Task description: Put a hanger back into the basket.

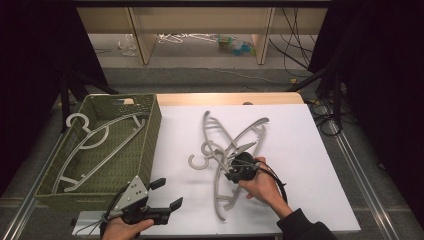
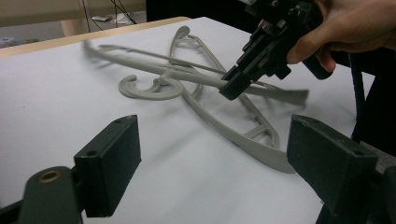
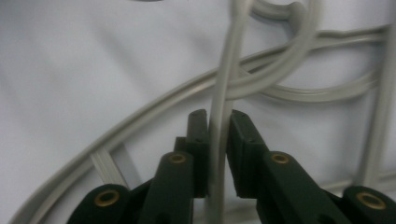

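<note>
Grey plastic hangers tell the progress: one hanger already lies in the green basket, two crossed hangers remain on the white table, the right gripper clamped on the upper one's arm, the left gripper gaping idle.

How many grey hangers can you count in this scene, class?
3: one hanger in the green basket at, and two crossed on the white table, at and. The right gripper clamps one.

A white table carries a green basket at its left edge. Two grey hangers lie crossed near its middle.
</note>
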Action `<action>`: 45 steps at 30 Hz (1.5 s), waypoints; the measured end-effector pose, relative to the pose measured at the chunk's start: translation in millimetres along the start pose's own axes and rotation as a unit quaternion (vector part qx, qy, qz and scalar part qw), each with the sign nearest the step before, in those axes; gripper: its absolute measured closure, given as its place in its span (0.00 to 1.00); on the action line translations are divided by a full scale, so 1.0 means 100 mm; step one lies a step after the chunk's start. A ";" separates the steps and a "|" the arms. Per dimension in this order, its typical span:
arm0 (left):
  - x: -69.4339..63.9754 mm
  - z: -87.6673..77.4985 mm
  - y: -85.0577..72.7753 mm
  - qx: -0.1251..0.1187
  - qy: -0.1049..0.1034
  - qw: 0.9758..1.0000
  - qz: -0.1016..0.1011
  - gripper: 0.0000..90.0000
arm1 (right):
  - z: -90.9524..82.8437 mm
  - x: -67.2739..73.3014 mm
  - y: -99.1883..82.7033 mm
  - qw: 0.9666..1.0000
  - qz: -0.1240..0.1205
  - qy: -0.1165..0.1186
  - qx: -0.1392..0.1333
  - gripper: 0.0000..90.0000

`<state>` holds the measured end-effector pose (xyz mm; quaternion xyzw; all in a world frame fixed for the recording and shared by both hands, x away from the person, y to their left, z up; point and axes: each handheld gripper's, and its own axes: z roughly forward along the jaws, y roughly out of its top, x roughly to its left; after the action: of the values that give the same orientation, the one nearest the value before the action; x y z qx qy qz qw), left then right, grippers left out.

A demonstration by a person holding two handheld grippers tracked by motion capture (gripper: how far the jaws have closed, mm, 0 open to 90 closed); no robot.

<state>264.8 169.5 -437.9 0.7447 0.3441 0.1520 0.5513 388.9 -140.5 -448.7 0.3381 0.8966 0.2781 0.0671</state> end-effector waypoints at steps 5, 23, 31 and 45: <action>0.01 0.00 0.00 0.005 0.007 1.000 0.014 0.20 | -0.11 -0.03 -0.04 0.997 -0.073 0.019 0.015 0.91; -0.06 0.46 0.27 0.107 -0.004 0.977 0.182 0.33 | -0.56 0.00 -0.25 0.965 -0.226 0.132 0.022 0.91; 0.03 0.73 0.27 0.154 -0.024 0.962 0.224 0.36 | -0.64 0.08 -0.30 0.960 -0.239 0.148 0.022 0.91; -0.06 1.07 0.26 0.187 -0.096 0.936 0.283 0.68 | -0.68 0.10 -0.31 0.955 -0.248 0.162 0.022 0.91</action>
<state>334.2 85.0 -449.5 0.9121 0.0866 0.1627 0.3663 342.6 -183.5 -407.9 0.0568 0.9568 0.2846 -0.0198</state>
